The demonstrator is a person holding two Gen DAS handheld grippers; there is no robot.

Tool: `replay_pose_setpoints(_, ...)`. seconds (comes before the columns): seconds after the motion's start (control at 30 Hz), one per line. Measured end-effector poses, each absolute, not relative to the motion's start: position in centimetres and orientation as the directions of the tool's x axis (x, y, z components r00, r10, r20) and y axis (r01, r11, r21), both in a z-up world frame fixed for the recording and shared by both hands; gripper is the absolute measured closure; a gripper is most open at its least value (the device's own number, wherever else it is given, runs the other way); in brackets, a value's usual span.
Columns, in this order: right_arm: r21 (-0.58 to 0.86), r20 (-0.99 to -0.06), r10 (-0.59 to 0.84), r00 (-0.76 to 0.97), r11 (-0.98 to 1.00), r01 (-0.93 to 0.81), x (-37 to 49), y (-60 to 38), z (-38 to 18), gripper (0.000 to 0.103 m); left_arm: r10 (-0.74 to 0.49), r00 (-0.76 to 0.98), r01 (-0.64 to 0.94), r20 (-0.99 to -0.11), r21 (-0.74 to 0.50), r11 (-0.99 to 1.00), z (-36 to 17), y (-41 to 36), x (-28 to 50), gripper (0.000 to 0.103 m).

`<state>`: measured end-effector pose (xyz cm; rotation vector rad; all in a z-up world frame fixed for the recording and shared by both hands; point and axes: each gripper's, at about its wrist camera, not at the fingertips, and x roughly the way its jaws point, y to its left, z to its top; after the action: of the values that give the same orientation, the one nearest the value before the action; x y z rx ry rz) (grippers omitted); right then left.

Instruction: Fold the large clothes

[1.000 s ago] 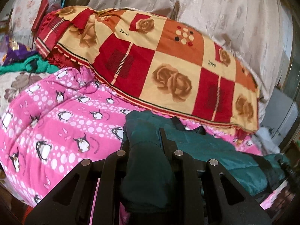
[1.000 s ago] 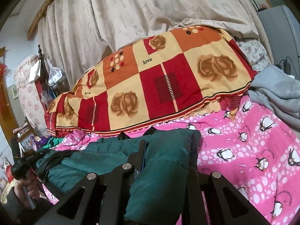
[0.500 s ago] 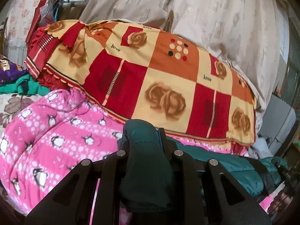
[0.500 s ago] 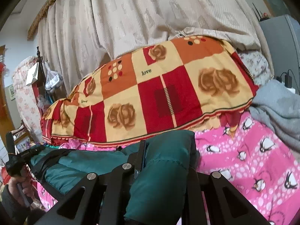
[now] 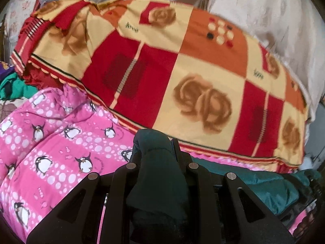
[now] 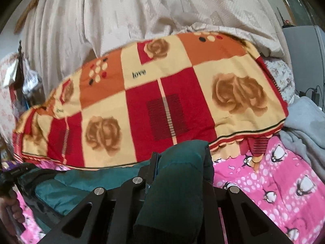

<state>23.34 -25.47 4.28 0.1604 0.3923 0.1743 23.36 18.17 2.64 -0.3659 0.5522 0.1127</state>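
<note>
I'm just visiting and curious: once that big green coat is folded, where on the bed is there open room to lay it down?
The open pink penguin quilt left of the left gripper, bordered by the rose blanket, is free. So is the quilt right of the right gripper, up to the grey cloth. Between the grippers the green coat fills the space.

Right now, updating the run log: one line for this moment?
left gripper: shut on green jacket | right gripper: shut on green jacket | jacket stretched between grippers above pink penguin quilt
</note>
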Motion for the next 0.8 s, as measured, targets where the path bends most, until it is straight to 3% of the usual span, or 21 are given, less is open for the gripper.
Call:
replay_pose_setpoints(0.53,0.180,-0.555,0.154,0.817,0.982,-0.063,32.7,-25.9,-4.9,0.090,0.108,0.769,-0.197,-0.629,-0.073,0.978,-5.2,14.6,31.8,0.086)
replay_pose_setpoints(0.8,0.229,-0.648,0.206,0.733,0.971,-0.070,35.0,-25.9,-7.6,0.090,0.052,0.710,-0.204,-0.702,-0.135,0.970,-8.0,15.6,33.7,0.083)
